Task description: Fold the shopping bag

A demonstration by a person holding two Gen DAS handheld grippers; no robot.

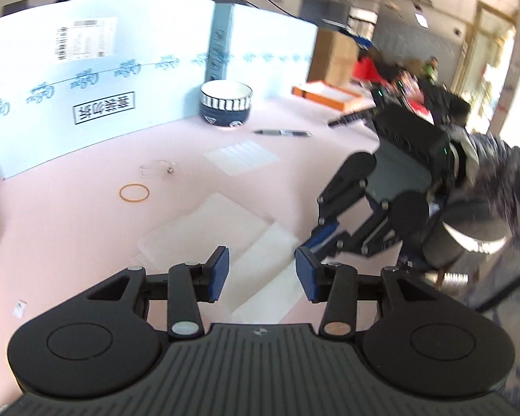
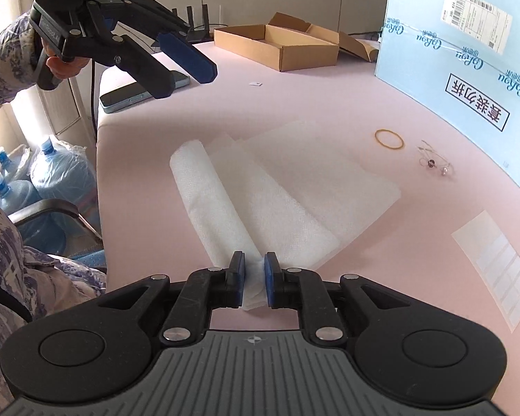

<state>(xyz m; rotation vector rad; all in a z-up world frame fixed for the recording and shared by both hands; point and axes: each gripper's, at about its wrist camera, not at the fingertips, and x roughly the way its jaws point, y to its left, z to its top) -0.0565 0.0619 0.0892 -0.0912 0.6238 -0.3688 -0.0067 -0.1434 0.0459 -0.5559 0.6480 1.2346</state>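
Right tongs [image 2: 252, 279], slightly parted, loosely straddle the near end of the white shopping bag [image 2: 277, 194] lying partly folded mid-bench [image 2: 294, 86], while left tongs [image 1: 262, 274] hang spread and empty above; recommend flattening each fold before releasing.

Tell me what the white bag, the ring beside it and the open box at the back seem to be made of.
Bag: thin non-woven fabric or mesh-textured plastic, matte, slightly see-through; fine dimpled grain.
Ring: rubber band, probably; thin tan loop lying flat.
Box: plain brown cardboard, matte; flaps folded open.
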